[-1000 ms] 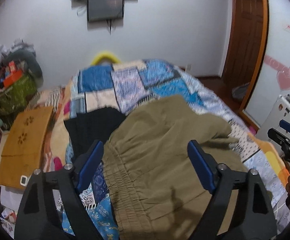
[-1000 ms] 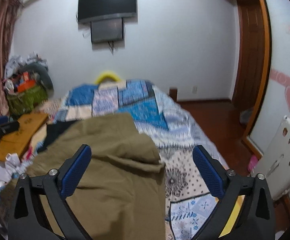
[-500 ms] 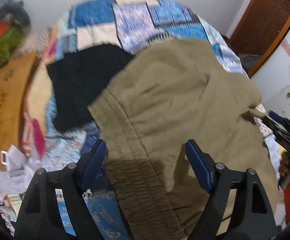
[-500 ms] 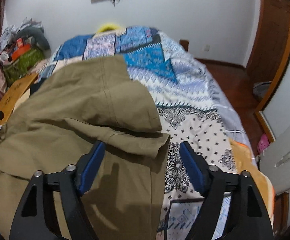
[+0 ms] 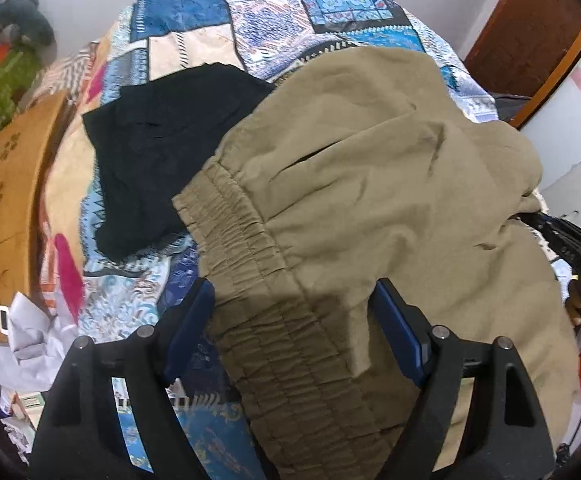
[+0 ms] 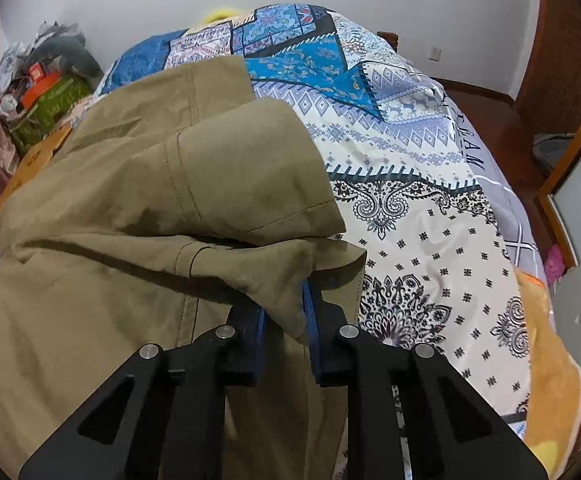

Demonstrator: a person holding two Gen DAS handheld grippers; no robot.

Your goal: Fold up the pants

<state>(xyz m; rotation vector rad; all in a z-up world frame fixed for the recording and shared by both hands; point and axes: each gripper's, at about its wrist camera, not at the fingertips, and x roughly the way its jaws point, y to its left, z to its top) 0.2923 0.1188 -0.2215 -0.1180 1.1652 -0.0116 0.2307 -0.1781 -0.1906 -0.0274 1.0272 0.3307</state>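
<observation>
On the patchwork bedspread (image 6: 422, 184) the olive pants (image 5: 370, 184) are spread, partly overlapping a black garment (image 5: 158, 152). Over the elastic waistband (image 5: 242, 248) the left gripper (image 5: 294, 320) is held with its jaws wide apart. A fold of pant fabric is clamped by the right gripper (image 6: 284, 312).

No legible txt/labels; lettering on bedspread (image 6: 464, 148) edge too distorted to read.
</observation>
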